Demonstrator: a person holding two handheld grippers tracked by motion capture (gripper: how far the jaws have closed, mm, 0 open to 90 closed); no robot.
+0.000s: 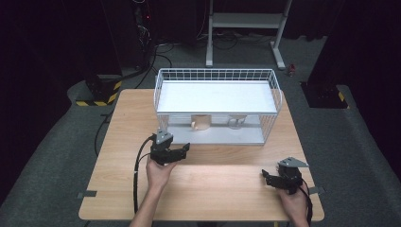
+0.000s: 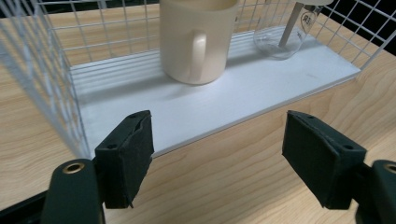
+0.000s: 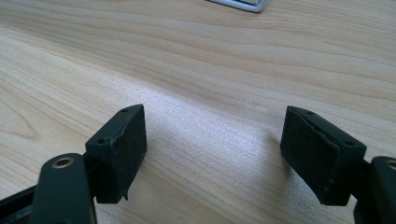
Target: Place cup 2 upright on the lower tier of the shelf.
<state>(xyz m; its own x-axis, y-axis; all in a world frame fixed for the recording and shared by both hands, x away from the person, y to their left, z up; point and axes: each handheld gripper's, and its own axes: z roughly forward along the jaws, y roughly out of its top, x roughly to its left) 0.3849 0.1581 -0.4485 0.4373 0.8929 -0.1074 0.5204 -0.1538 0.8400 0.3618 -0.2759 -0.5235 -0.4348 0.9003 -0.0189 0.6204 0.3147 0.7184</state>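
The left gripper (image 1: 182, 150) hangs just in front of the white wire rack (image 1: 274, 90), jaws spread wide with nothing between them — and it points at the cream mug (image 2: 198, 39) on the rack's lower white shelf (image 2: 261, 88). The mug stands upright under the upper shelf, near the left end, its handle (image 2: 198, 53) turned toward the gripper; a clear glass vessel (image 2: 285, 37) sits well apart to its right on the same shelf. That mug looks like glazed ceramic: stiff, fairly heavy for its size, smooth enough to slip and sure to chip if it knocks the wire. The handle facing out is the likely place to pinch, or else the wall at the rim, one pad inside and one outside — though headroom under the upper shelf looks tight. The right gripper (image 1: 269, 178) rests low over the bare wooden table (image 1: 213, 194) near the front right corner, its jaws also parted and empty.
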